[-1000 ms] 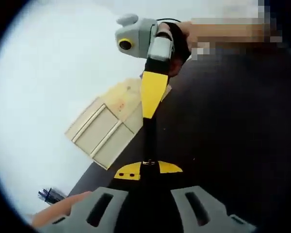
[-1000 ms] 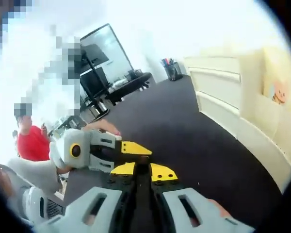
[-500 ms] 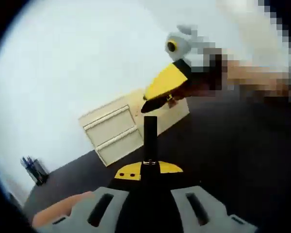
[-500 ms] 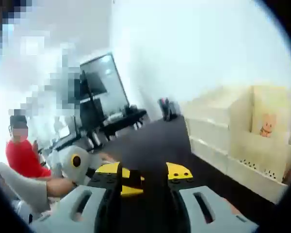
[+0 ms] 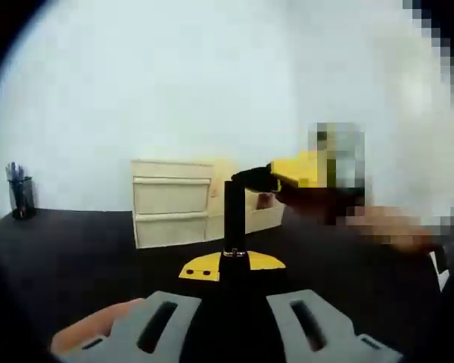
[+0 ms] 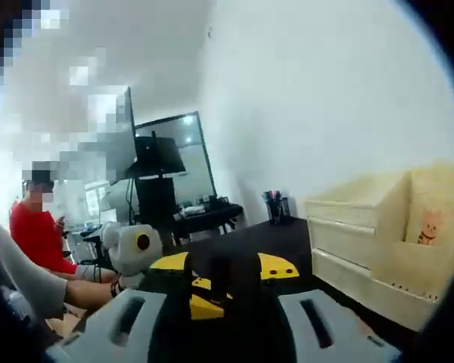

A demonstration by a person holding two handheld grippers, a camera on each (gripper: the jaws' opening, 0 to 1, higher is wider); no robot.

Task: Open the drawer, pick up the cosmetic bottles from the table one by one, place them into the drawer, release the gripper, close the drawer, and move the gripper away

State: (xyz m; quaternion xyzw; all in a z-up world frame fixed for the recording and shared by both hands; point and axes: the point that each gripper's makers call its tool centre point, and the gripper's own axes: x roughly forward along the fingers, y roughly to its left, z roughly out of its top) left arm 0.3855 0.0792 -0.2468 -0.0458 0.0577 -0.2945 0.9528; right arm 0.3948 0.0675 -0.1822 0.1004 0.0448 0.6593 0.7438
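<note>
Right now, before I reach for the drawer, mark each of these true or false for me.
1. Both drawers of the cream drawer unit are shut. True.
2. The left tool holds a cosmetic bottle. False: its jaws are closed together with nothing between them.
3. A pen holder stands on the dark table beside the unit. True.
4. The drawer unit lies tipped on its side. False: it stands upright.
5. The right tool reaches into the left gripper view. True.
</note>
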